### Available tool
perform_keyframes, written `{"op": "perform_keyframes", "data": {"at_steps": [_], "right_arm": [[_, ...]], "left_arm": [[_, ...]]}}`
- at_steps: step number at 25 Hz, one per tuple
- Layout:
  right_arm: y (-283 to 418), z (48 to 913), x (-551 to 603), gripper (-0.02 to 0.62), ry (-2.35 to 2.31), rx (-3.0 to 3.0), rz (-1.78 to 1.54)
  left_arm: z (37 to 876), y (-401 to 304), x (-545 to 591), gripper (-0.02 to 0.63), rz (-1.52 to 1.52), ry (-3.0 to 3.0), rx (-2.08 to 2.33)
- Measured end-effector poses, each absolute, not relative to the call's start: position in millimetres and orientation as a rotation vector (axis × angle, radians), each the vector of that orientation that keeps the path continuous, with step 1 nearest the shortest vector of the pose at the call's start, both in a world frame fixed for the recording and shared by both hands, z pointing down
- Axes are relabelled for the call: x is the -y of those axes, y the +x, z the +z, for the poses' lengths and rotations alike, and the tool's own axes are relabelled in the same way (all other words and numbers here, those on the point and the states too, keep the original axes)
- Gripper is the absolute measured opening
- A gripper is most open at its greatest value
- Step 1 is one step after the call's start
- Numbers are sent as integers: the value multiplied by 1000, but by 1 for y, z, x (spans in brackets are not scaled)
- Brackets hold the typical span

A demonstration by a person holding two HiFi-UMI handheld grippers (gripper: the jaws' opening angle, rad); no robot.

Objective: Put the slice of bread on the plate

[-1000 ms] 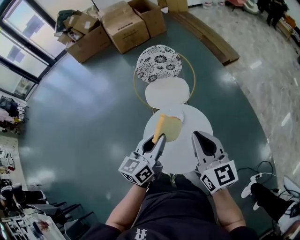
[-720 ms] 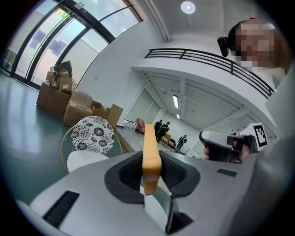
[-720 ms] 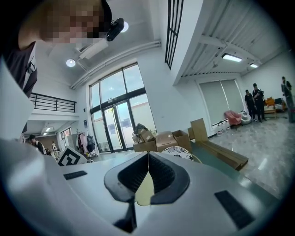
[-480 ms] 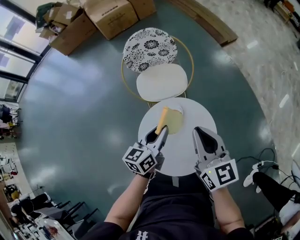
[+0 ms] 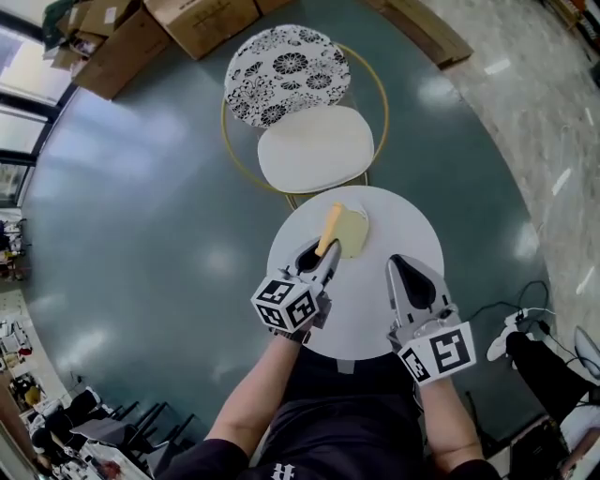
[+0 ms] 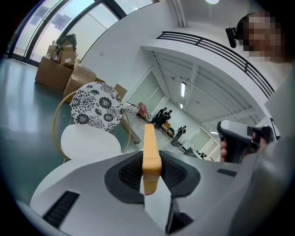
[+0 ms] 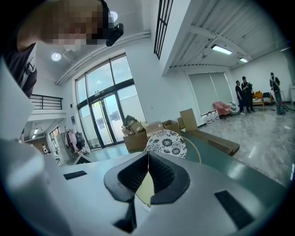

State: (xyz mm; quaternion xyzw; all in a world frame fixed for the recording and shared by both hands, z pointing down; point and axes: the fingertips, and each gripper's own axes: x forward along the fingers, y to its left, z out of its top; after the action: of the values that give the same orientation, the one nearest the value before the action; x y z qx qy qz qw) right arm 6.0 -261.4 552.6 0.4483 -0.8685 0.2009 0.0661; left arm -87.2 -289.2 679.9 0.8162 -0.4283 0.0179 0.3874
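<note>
A slice of bread (image 5: 329, 228) with an orange-yellow crust stands on edge in my left gripper (image 5: 325, 255), which is shut on its lower end. The left gripper view shows the slice (image 6: 150, 156) pinched upright between the dark pads of that gripper (image 6: 151, 179). It hangs over the left rim of a pale yellow plate (image 5: 352, 232) on the round white table (image 5: 394, 225). My right gripper (image 5: 397, 262) hovers over the table to the right of the plate, shut and empty. In its own view, that gripper (image 7: 148, 156) has its jaws meeting at the tips, with the plate (image 7: 144, 192) below them.
A chair with a white seat (image 5: 314, 148), a floral back (image 5: 286, 73) and a gold frame stands just beyond the table. Cardboard boxes (image 5: 187, 19) lie farther back. Cables (image 5: 511, 323) trail on the floor at right. People (image 7: 244, 97) stand far across the hall.
Both grippers have sunk toward the table. The left one still grips the bread, now closer to the plate. The right one stays shut.
</note>
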Motion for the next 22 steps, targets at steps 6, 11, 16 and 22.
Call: {"op": "perform_keyframes", "data": {"at_steps": [6, 11, 16, 22], "right_arm": [[8, 577, 268, 8, 1375, 2585, 626], [8, 590, 276, 8, 1385, 2574, 639], [7, 597, 280, 8, 1377, 2572, 644], [4, 598, 281, 8, 1357, 2573, 648]], "left_arm": [[709, -83, 301, 91, 42, 2046, 1067], [733, -81, 309, 91, 51, 2006, 1051], [751, -84, 311, 91, 37, 1951, 1045], [763, -93, 314, 93, 98, 1933, 1075]]}}
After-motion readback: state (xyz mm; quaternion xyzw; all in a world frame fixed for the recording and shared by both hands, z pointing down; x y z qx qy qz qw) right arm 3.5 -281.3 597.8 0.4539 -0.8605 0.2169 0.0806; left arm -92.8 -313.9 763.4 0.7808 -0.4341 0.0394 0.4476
